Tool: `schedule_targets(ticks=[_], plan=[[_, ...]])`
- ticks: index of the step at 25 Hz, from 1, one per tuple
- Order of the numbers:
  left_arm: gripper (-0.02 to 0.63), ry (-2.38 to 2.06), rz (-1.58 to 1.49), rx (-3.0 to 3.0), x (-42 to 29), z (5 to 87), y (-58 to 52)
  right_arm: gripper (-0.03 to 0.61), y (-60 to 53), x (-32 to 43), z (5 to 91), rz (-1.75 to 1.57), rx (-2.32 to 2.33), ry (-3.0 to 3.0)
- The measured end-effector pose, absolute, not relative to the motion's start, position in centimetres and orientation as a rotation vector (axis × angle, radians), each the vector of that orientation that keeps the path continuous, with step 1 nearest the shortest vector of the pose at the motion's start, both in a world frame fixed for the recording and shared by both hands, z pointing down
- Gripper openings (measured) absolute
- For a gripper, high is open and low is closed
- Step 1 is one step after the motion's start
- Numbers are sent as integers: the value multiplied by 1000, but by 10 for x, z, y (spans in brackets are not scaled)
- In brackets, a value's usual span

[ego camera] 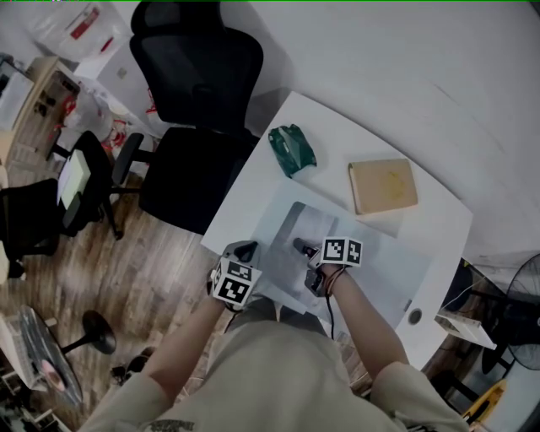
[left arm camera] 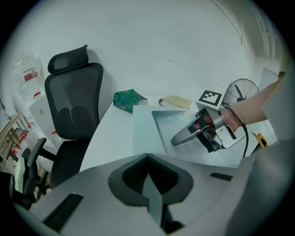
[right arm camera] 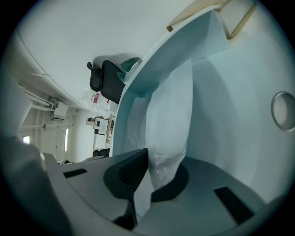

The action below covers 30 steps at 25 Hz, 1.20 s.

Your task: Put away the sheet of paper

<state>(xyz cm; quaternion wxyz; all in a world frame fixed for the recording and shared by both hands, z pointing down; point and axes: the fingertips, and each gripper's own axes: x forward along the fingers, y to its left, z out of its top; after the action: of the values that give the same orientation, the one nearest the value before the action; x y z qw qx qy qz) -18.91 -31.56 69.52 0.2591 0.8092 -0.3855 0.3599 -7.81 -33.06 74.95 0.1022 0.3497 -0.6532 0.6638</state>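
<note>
Sheet: the sheet (ego camera: 354,253) lies across the middle of the desk (ego camera: 253,198), in the lower centre of the head view. Its near-left part is lifted and creased instead of flat.
Left gripper: my left gripper (left arm camera: 147,159) is clenched on a near corner of the sheet. A thin edge of paper runs down between the closed jaws.
Right gripper: my right gripper (right arm camera: 146,154) is also clamped on the sheet, with a crumpled fold of paper pinched in its jaws. In the head view it sits just right of the left one.
Done: I judge that only the grasp is done, with both grippers holding the sheet.
Left: the sheet is not yet put away and no part of it has left the desk. I cannot tell where it should go. The tan book (ego camera: 382,186), in the upper right of the desk, is one possible place.
Other things: a green bag (ego camera: 292,150) lies at the far edge of the desk, well apart from the sheet.
Writing: I can read none. The sheet looks blank. The gripper cubes carry only black-and-white square markers. A plastic bag (ego camera: 84,25) at the upper left has red print too small to read.
</note>
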Motion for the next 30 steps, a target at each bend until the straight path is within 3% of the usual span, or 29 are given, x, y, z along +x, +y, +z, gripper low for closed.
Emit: schedule_targets(ticks=[9, 13, 15, 18, 25, 30], plan=[[20, -1058, 978, 2193, -189, 696, -315, 25, -335, -89, 750, 2026, 1050, -1926], [20, -1063, 984, 2196, -189, 695, -314, 28, -342, -87, 746, 1887, 1125, -1972], [20, -1069, 993, 2193, -189, 695, -315, 123, -346, -86, 742, 1783, 1141, -1999], [20, -1073, 1009, 2189, -188, 696, -316, 198, -348, -84, 736, 1668, 1140, -2012], [20, -1080, 1034, 2167, -186, 697, -315, 356, -340, -82, 731, 1424, 1146, -1964], [20, -1069, 1053, 2168, -186, 694, -309, 416, -334, -70, 727, 1342, 1188, -1916]])
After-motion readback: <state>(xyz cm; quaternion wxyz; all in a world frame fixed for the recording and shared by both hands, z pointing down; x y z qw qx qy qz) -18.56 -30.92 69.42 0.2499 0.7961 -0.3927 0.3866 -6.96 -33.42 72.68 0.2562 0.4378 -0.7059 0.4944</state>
